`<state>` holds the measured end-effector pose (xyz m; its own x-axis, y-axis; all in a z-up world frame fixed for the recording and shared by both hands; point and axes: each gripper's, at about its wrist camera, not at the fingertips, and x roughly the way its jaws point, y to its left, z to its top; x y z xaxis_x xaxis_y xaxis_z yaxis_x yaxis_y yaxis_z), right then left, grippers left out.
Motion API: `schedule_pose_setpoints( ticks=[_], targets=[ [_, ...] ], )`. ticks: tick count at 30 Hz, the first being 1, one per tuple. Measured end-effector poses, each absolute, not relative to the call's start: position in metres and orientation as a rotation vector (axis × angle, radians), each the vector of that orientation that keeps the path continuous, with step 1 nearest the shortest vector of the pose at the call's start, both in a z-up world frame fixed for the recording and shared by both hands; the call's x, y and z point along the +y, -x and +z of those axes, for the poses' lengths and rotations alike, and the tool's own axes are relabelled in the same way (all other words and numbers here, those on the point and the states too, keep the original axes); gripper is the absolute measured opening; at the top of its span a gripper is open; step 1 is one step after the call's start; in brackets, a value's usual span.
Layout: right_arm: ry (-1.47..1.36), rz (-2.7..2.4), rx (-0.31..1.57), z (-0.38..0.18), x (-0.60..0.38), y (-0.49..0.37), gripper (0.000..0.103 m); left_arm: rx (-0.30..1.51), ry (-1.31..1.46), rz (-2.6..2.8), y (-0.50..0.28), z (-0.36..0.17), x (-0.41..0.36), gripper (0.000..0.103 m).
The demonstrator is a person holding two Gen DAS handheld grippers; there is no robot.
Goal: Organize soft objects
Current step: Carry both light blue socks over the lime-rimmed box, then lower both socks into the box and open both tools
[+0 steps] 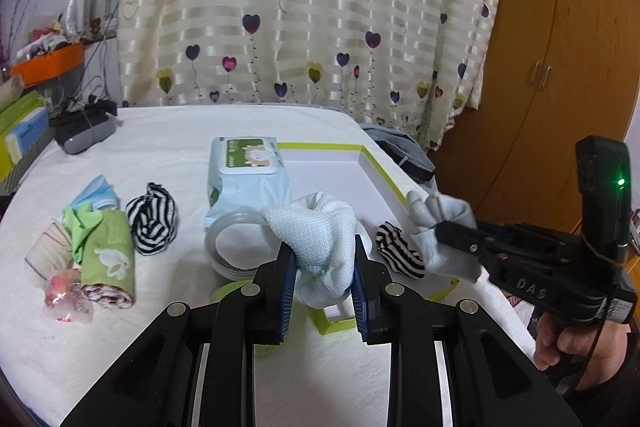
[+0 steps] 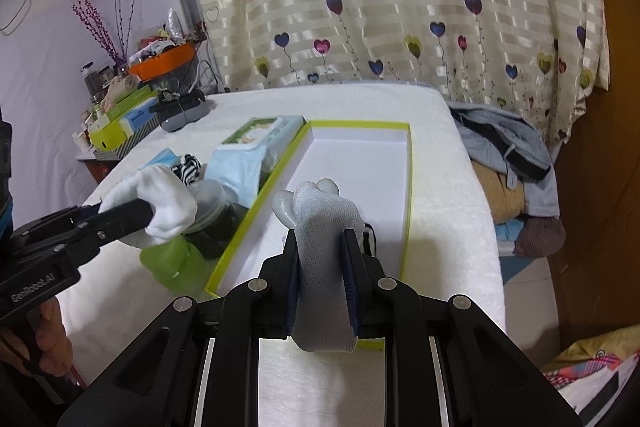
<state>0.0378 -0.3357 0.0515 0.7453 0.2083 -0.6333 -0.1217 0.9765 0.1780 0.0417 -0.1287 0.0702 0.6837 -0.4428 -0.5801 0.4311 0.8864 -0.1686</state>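
Observation:
My left gripper [image 1: 322, 245] is shut on a pale blue-white sock [image 1: 316, 215], which bulges out above its blue pads. To its right, my right gripper [image 1: 440, 229] is shut on a white-grey sock [image 1: 442, 207], held over the near right corner of a white box with a lime rim [image 1: 384, 171]. In the right wrist view the right gripper [image 2: 321, 233] clamps that sock [image 2: 320, 211] above the box [image 2: 409, 187]. The left gripper [image 2: 146, 213] holds its sock [image 2: 160, 187] left of the box. A striped sock [image 1: 400, 253] lies in the box.
On the white tabletop sit a wipes pack [image 1: 246, 171], a clear ring [image 1: 224, 247], another striped sock [image 1: 152, 219], and rolled green and pink cloths [image 1: 108, 255]. A grey device [image 1: 82, 133] sits far left. Clothes [image 2: 512, 163] are piled past the right edge.

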Motion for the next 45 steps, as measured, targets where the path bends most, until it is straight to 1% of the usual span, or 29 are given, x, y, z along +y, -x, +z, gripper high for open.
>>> schedule_pose_setpoints(
  ticks=[8, 18, 24, 26, 28, 29, 37, 45],
  targets=[
    [-0.128, 0.190, 0.784, 0.021, -0.335, -0.054, 0.020, 0.679, 0.001, -0.498, -0.048, 0.063, -0.142, 0.024],
    [-0.103, 0.183, 0.783, 0.011, -0.334, -0.077, 0.021, 0.709, -0.022, -0.504, -0.061, 0.054, -0.157, 0.024],
    [-0.091, 0.190, 0.767, 0.012, -0.333, -0.085, 0.026, 0.718, -0.028, -0.506, -0.065, 0.051, -0.163, 0.024],
    [-0.086, 0.194, 0.754, 0.014, -0.333, -0.081, 0.031, 0.719, -0.031, -0.508, -0.065, 0.051, -0.165, 0.024],
    [-0.095, 0.198, 0.739, 0.017, -0.334, -0.078, 0.040, 0.722, -0.034, -0.510, -0.066, 0.050, -0.168, 0.024],
    [-0.102, 0.199, 0.728, 0.019, -0.336, -0.075, 0.041, 0.726, -0.036, -0.513, -0.067, 0.048, -0.170, 0.024],
    [-0.133, 0.153, 0.695, 0.030, -0.354, -0.061, 0.042, 0.754, -0.057, -0.538, -0.072, 0.040, -0.185, 0.024],
    [-0.154, 0.121, 0.709, 0.026, -0.367, -0.054, 0.042, 0.807, -0.093, -0.553, -0.077, 0.025, -0.200, 0.024]
  ],
)
